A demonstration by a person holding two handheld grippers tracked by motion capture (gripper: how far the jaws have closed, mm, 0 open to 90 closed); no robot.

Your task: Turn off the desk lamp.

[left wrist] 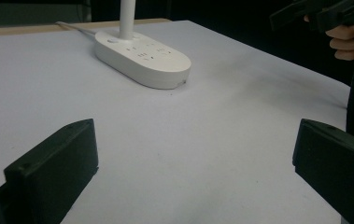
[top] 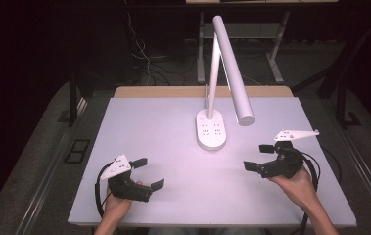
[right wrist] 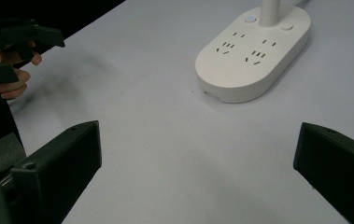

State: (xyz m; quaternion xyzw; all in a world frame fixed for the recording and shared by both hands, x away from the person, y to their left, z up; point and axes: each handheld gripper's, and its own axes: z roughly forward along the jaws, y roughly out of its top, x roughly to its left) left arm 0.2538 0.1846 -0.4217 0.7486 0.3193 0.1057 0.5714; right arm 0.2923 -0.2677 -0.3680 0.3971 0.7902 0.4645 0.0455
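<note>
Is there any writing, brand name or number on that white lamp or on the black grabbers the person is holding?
None can be read.
Lamp base: socket slots and two round buttons, no legible lettering.
Lamp arm: plain white.
Left gripper and right gripper: plain black jaws; their grey plates show small holes, no text.
Table: bare.

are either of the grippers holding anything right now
No. The left gripper and right gripper are both open and empty, apart from the lamp base.
</note>
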